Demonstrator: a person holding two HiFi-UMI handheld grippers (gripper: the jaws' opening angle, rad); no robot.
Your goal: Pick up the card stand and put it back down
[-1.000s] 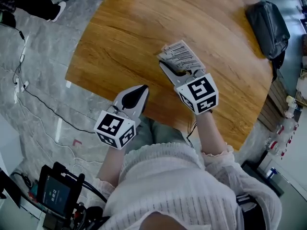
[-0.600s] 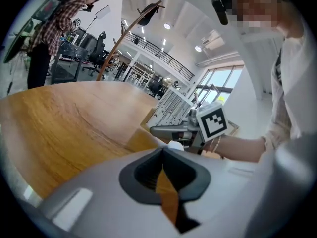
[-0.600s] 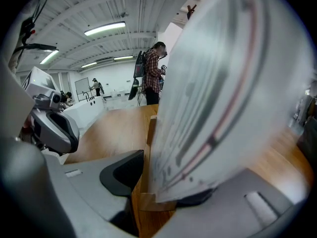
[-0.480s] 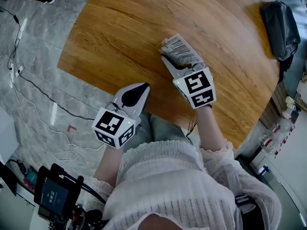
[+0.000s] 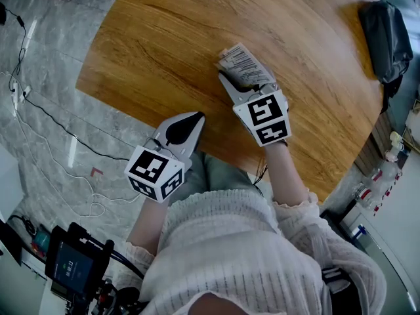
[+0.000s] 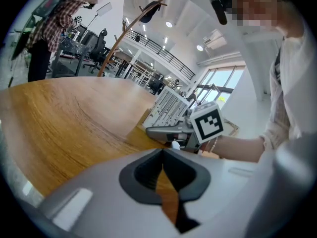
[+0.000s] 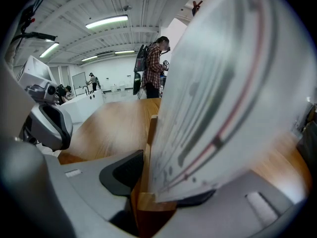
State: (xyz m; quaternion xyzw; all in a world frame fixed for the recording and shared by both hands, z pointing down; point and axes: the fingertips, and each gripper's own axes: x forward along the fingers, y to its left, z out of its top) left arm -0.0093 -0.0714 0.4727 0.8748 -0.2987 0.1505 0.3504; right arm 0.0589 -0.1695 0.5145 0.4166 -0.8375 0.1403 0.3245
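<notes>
Right tongs (image 5: 244,89): opening, with the wooden base of the card stand (image 5: 243,64) between them and the pads close against its sides; the printed card rises tilted out of the base and fills most of the right gripper view. The stand sits low at the wooden surface (image 5: 164,44), near the edge by the person; whether its base bears fully on the wood cannot be told. Left tongs (image 5: 191,118): closed together with nothing between them, held apart from the stand on its left, at the rim of the surface. Well to the right of the stand and beyond it, a black bag (image 5: 384,35) lies on the surface. Left of the stand, past the rim, thin cables (image 5: 39,113) trail over the grey marble floor (image 5: 46,176). Beyond the stand, a person in a plaid shirt (image 7: 153,66) is standing.
</notes>
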